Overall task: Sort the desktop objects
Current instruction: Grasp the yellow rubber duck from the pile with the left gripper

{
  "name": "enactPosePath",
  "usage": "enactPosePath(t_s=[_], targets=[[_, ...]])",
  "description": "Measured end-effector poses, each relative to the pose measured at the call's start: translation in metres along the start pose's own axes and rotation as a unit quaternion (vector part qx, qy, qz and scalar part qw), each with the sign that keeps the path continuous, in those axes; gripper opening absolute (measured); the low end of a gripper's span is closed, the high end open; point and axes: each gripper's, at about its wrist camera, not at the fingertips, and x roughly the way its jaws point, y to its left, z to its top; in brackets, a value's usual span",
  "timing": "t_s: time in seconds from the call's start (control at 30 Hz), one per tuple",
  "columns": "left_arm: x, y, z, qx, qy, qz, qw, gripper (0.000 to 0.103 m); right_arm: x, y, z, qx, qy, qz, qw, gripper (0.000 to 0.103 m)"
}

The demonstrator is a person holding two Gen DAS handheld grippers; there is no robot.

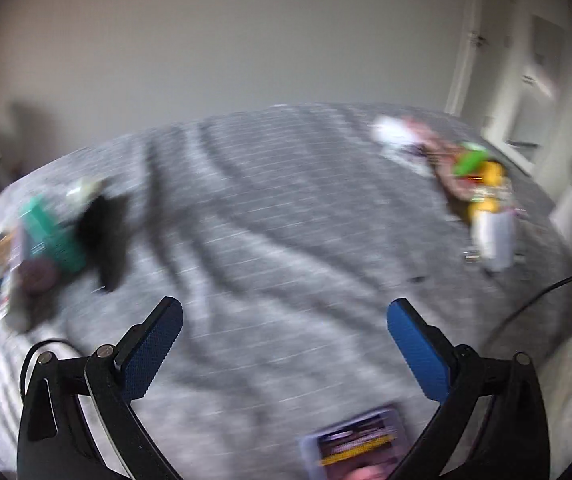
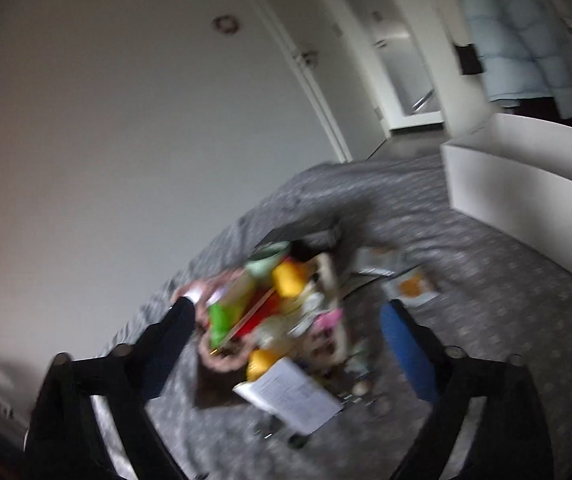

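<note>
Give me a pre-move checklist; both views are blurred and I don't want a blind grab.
1. Left gripper open, nothing between the pads: ok.
2. Right gripper open, not gripping anything: ok.
3. Views sharp enough to aim: not ok, both smeared.
4. Pile lies ahead of the right gripper: ok.
5. Single items in the pile can be told apart: cannot tell.
6. Grey cloth bare ahead of the left gripper: ok.

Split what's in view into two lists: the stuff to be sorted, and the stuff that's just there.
For sorting:
- mixed pile with a yellow item, green packet and white paper
- second cluster with a teal box and a black item
- purple card

Just there:
- grey patterned cloth
- white box
- hanging pale coat
- doors
</note>
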Motion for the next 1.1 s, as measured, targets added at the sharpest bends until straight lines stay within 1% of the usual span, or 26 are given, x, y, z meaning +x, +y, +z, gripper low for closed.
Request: enactPosePath(t_s=[0.03, 0.1, 0.13, 0.17, 0.2, 0.27, 0.33, 0.43, 0.5, 0.53, 0.57, 0.67, 0.73, 0.8, 0.83, 0.87, 0.9, 0.97, 1.0, 1.03, 1.07, 1.1], targets=[[0.005, -0.02, 0.012, 0.018, 0.0, -0.017, 0.9997, 0.103, 0.0, -0.011, 0.002, 0.017, -0.007, -0.003, 1.0, 0.103], [0.016, -0.062, 0.037, 0.064, -0.008, -0.032, 0.9974, 0.103, 0.002, -0.033, 0.006, 0.077, 0.003, -0.002, 0.997, 0.103], [0.022, -0.079, 0.047, 0.08, -0.01, -0.037, 0.9961, 0.103, 0.003, -0.042, 0.007, 0.11, 0.003, 0.006, 0.994, 0.103], [0.031, -0.098, 0.057, 0.094, -0.007, -0.046, 0.9945, 0.103, 0.001, -0.05, 0.009, 0.139, -0.006, 0.008, 0.99, 0.103], [0.039, -0.114, 0.067, 0.103, -0.003, -0.055, 0.9931, 0.103, -0.002, -0.056, 0.01, 0.155, -0.021, 0.002, 0.988, 0.103], [0.056, -0.146, 0.087, 0.117, 0.004, -0.077, 0.9902, 0.103, -0.009, -0.065, 0.012, 0.164, -0.043, -0.011, 0.985, 0.103], [0.069, -0.174, 0.101, 0.129, 0.005, -0.101, 0.9865, 0.103, -0.01, -0.074, 0.014, 0.18, -0.051, -0.017, 0.982, 0.103], [0.088, -0.224, 0.116, 0.159, 0.007, -0.137, 0.9776, 0.103, -0.008, -0.092, 0.011, 0.221, -0.047, -0.019, 0.974, 0.103], [0.105, -0.256, 0.124, 0.177, 0.01, -0.148, 0.9729, 0.102, -0.003, -0.103, 0.007, 0.249, -0.036, -0.022, 0.968, 0.103], [0.116, -0.274, 0.128, 0.186, 0.01, -0.146, 0.9716, 0.102, 0.001, -0.108, 0.005, 0.263, -0.032, -0.023, 0.964, 0.103], [0.126, -0.289, 0.132, 0.19, 0.008, -0.137, 0.972, 0.102, 0.003, -0.113, 0.003, 0.274, -0.028, -0.025, 0.961, 0.103], [0.16, -0.324, 0.145, 0.184, 0.012, -0.11, 0.9767, 0.102, 0.007, -0.118, 0.0, 0.28, -0.026, -0.023, 0.959, 0.103], [0.184, -0.334, 0.153, 0.156, 0.028, -0.099, 0.9824, 0.102, 0.01, -0.121, -0.001, 0.283, -0.02, -0.022, 0.959, 0.103], [0.204, -0.337, 0.157, 0.131, 0.046, -0.099, 0.9853, 0.102, 0.014, -0.129, -0.004, 0.303, -0.013, -0.02, 0.953, 0.103], [0.213, -0.34, 0.158, 0.128, 0.05, -0.093, 0.9861, 0.102, 0.016, -0.133, -0.006, 0.314, -0.009, -0.02, 0.949, 0.103], [0.221, -0.344, 0.159, 0.131, 0.051, -0.081, 0.9867, 0.1, 0.02, -0.137, -0.008, 0.325, -0.004, -0.02, 0.946, 0.103], [0.227, -0.346, 0.158, 0.135, 0.049, -0.066, 0.9874, 0.096, 0.022, -0.14, -0.01, 0.333, 0.0, -0.02, 0.943, 0.103], [0.238, -0.348, 0.155, 0.14, 0.057, -0.047, 0.9874, 0.081, 0.026, -0.144, -0.013, 0.344, 0.007, -0.018, 0.939, 0.103], [0.239, -0.347, 0.154, 0.141, 0.051, -0.04, 0.9879, 0.078, 0.028, -0.145, -0.013, 0.347, 0.011, -0.016, 0.938, 0.103], [0.237, -0.346, 0.153, 0.141, 0.041, -0.035, 0.9886, 0.069, 0.03, -0.145, -0.014, 0.348, 0.014, -0.015, 0.937, 0.103], [0.237, -0.345, 0.152, 0.142, 0.041, -0.031, 0.9885, 0.062, 0.032, -0.146, -0.015, 0.35, 0.018, -0.015, 0.937, 0.103], [0.236, -0.343, 0.151, 0.142, 0.041, -0.037, 0.9884, 0.059, 0.033, -0.146, -0.016, 0.351, 0.02, -0.014, 0.936, 0.103]])
